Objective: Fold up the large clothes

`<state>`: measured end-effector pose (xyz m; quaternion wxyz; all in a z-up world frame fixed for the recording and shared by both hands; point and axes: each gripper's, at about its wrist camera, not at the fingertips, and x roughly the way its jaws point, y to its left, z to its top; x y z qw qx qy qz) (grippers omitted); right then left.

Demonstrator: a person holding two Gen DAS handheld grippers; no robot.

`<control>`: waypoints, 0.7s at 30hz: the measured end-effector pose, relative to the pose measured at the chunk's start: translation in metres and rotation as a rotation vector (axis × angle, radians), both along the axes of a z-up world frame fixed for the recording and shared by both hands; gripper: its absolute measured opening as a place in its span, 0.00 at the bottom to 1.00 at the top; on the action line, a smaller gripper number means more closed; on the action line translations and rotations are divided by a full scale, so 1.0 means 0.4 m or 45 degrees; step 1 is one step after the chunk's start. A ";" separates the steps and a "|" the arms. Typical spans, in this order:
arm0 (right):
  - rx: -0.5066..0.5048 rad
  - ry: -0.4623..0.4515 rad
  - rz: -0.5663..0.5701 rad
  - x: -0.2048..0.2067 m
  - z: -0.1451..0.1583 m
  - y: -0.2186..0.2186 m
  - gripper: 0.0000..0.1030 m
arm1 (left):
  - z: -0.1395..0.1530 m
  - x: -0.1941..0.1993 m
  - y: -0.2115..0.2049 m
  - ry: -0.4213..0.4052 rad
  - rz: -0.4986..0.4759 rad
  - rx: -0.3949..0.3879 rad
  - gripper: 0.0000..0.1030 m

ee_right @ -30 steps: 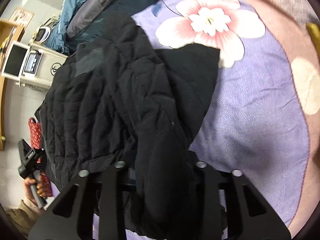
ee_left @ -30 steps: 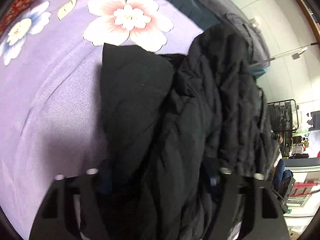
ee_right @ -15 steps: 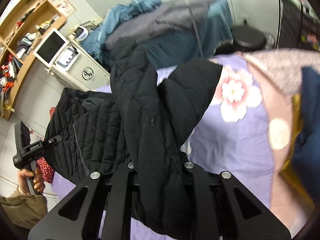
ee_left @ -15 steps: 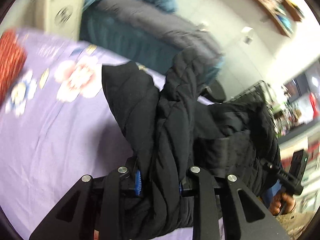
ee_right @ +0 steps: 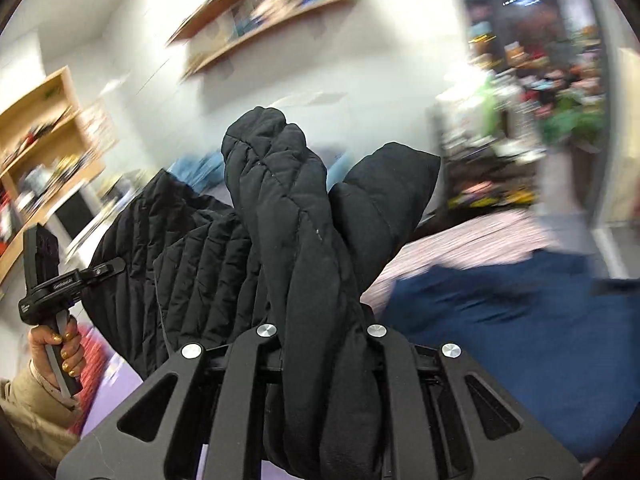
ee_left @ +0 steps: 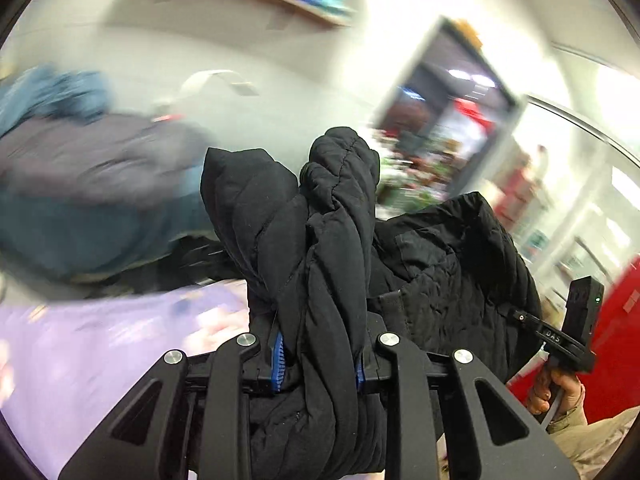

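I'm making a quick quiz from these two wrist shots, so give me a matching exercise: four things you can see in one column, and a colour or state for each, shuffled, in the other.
Things:
1. quilted jacket
2. left gripper
3. bedspread
4. garment on the bed

Colour or state:
A. lilac purple
B. navy blue
C. black, held up off the bed
D. jaws shut on bunched cloth

Pairs: 1-C, 2-D, 3-A, 4-B
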<state>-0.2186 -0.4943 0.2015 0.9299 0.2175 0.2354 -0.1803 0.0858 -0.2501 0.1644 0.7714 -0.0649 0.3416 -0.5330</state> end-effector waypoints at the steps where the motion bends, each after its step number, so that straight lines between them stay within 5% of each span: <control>1: -0.017 -0.010 -0.067 -0.053 0.011 -0.039 0.13 | 0.003 -0.016 -0.053 -0.008 -0.052 -0.016 0.23; 5: -0.011 0.006 -0.365 -0.261 -0.003 -0.198 0.13 | -0.065 -0.103 -0.343 0.104 -0.284 -0.002 0.23; 9: 0.170 0.038 -0.682 -0.485 -0.104 -0.359 0.14 | -0.250 -0.143 -0.595 0.290 -0.391 0.207 0.23; 12: 0.394 0.056 -0.868 -0.631 -0.253 -0.475 0.17 | -0.395 -0.099 -0.675 0.368 -0.242 0.379 0.25; 16: 0.773 -0.100 -0.962 -0.742 -0.478 -0.555 0.24 | -0.529 -0.011 -0.638 0.626 -0.176 0.411 0.36; 21: 0.700 0.018 -0.998 -0.683 -0.519 -0.579 0.37 | -0.523 -0.064 -0.659 0.331 -0.189 0.543 0.62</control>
